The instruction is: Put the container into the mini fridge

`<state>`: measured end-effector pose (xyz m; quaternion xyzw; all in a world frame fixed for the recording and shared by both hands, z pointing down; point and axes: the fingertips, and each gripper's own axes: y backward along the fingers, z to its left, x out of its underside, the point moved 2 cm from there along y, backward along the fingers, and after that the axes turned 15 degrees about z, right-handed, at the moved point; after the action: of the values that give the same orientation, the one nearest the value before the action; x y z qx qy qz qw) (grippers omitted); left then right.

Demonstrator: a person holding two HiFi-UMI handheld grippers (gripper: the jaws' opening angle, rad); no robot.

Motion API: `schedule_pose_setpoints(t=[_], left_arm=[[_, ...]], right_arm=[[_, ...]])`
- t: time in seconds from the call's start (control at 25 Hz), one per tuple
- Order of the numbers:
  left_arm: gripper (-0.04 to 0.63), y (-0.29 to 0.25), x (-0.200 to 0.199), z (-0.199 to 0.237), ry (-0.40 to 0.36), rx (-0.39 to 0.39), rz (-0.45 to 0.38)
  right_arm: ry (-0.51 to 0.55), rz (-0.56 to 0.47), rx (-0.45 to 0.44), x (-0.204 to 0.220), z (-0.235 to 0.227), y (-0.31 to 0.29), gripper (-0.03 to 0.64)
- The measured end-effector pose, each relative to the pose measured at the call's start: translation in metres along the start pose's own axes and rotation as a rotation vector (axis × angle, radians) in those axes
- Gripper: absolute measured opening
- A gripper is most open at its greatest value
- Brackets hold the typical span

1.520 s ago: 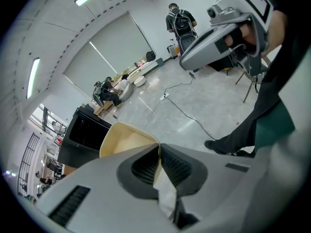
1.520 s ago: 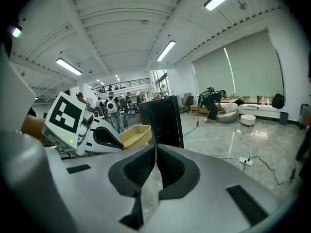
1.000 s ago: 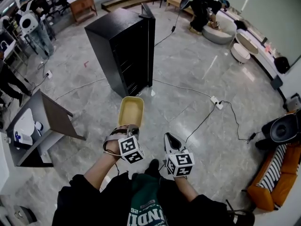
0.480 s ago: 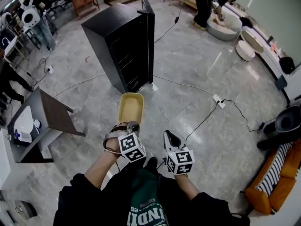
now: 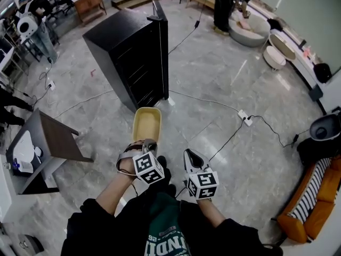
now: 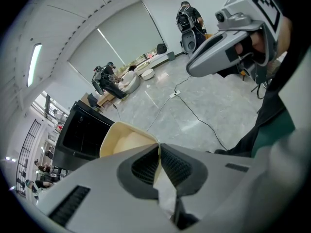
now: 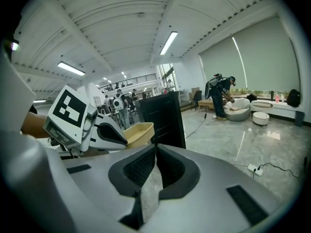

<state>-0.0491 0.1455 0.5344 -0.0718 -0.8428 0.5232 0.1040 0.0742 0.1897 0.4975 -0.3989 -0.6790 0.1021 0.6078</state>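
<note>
Floor (image 5: 224, 89): pale grey polished stone tiles, glossy, with light streaks on them. The room is a large open hall with big blinded windows along the far right wall.

Far left: a grey worktop (image 5: 53, 137) seen from above, carrying small white items that are too small to identify. More desks and people stand behind it, at the upper left.

Left of centre: the mini fridge (image 5: 128, 52), a black upright box standing on the floor. Its dark front faces the person. A thin black panel rises at its top right corner.

Centre: the container (image 5: 147, 124), a cream, oblong, open tub, is held level above the floor. Its far end points at the fridge's near lower corner, close to it but apart. The left tongs (image 5: 149, 144) are closed on the near rim, with the cream wall pinched between the ribbed pads.

Just to the right, the right tongs (image 5: 190, 156) have their pads pressed together and hold nothing. They sit beside the left pair without touching.

A white cable (image 5: 202, 99) runs over the floor from the fridge's foot to a power strip (image 5: 244, 116), and a black lead trails on to the right.

Upper right: a standing person (image 5: 224, 4) and low white round seats (image 5: 277, 57).

Far right: an orange sofa (image 5: 314, 196).
</note>
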Motion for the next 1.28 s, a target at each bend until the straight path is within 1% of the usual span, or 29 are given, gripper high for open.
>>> schedule_pose_setpoints(t=[0.2, 0.36, 0.48, 0.8, 1.04, 1.28], left_arm=[[0.022, -0.02, -0.013, 0.03, -0.004, 0.006, -0.015], [0.021, -0.04, -0.017, 0.058, -0.008, 0.018, -0.018], [0.021, -0.053, -0.021, 0.085, 0.004, 0.023, -0.022], [0.021, -0.087, -0.014, 0.148, 0.013, 0.031, -0.028], [0.021, -0.111, -0.01, 0.173, 0.014, 0.05, -0.019], [0.022, -0.13, -0.021, 0.19, 0.02, 0.069, -0.01]], right_arm=[[-0.003, 0.009, 0.014, -0.021, -0.017, -0.025, 0.035], [0.002, 0.011, 0.022, -0.047, -0.027, -0.05, 0.035], [0.009, 0.016, 0.025, -0.07, -0.033, -0.072, 0.035], [0.027, 0.04, 0.01, -0.118, -0.031, -0.133, 0.037], [0.031, 0.066, 0.005, -0.133, -0.032, -0.161, 0.035], [0.018, 0.08, 0.009, -0.144, -0.053, -0.177, 0.035]])
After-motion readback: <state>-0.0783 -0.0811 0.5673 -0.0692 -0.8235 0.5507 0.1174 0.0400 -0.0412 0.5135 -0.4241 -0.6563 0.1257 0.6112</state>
